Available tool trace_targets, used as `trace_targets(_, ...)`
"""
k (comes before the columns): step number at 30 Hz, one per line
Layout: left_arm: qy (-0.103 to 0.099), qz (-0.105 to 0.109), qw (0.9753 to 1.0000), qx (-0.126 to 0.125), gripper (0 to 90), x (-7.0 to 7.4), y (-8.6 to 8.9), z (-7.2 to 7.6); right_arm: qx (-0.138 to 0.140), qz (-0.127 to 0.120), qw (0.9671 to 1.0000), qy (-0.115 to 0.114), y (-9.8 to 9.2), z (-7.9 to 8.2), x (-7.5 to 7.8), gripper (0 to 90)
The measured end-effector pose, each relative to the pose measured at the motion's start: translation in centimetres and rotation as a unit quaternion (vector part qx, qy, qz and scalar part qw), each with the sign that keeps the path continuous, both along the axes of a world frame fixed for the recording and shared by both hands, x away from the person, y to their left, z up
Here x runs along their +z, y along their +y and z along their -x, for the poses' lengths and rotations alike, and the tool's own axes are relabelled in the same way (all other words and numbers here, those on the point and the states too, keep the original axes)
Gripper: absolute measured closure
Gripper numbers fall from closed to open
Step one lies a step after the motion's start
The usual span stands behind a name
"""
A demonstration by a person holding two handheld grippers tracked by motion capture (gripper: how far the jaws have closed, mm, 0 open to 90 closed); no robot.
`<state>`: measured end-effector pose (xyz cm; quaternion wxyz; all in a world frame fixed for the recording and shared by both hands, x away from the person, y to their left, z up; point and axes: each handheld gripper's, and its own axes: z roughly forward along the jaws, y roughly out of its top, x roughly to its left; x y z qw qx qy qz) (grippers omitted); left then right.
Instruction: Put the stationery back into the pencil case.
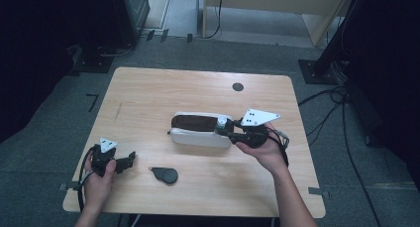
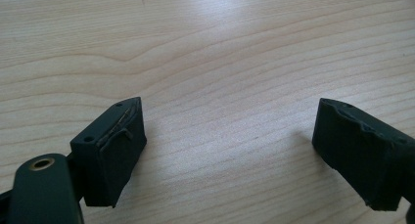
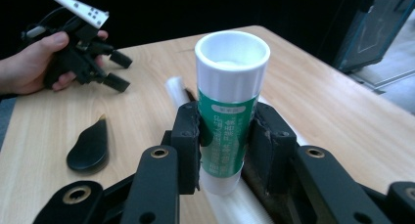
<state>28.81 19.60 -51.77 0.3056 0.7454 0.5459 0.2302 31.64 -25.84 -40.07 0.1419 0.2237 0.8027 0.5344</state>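
Evidently the right gripper (image 3: 222, 150) clamps the white cylindrical glue stick with a green label (image 3: 229, 111) upright over the open white pencil case with a dark lining (image 1: 198, 130), ready to lower it in, while the left gripper (image 1: 130, 161) rests wide open on the wooden table (image 1: 148, 93), out of the way

Glue stick (image 3: 229, 111) base hidden behind right claw (image 3: 225, 145), label print too small to read

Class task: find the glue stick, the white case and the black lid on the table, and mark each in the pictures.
glue stick (image 3: 228, 131), right gripper view, on its green label.
white case (image 1: 198, 137), high view, on its front wall.
black lid (image 1: 166, 175), high view, on its round top.
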Motion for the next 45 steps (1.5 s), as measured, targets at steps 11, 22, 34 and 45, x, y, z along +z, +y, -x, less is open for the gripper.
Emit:
trace_targets(11, 0.000, 0.000, 1.0000, 0.000, 12.5, 0.0, 0.0, 0.0, -0.012, 0.003, 0.9999, -0.009, -0.3, -1.7, 0.9, 66.6)
trace_targets(22, 0.001, -0.001, 1.0000, -0.001, 12.5, 0.0, 0.0, 0.0, -0.019, 0.029, 0.9992, 0.019, -1.0, -3.2, -0.9, 66.6)
trace_targets(34, 0.001, -0.001, 1.0000, -0.001, 12.5, 0.0, 0.0, 0.0, 0.011, 0.055, 0.9971, 0.052, -0.8, -4.7, -3.1, 66.6)
trace_targets(45, 0.000, -0.001, 1.0000, 0.000, 12.5, 0.0, 0.0, 0.0, 0.044, 0.096, 0.9910, 0.083, -0.3, -5.5, -3.7, 66.6)
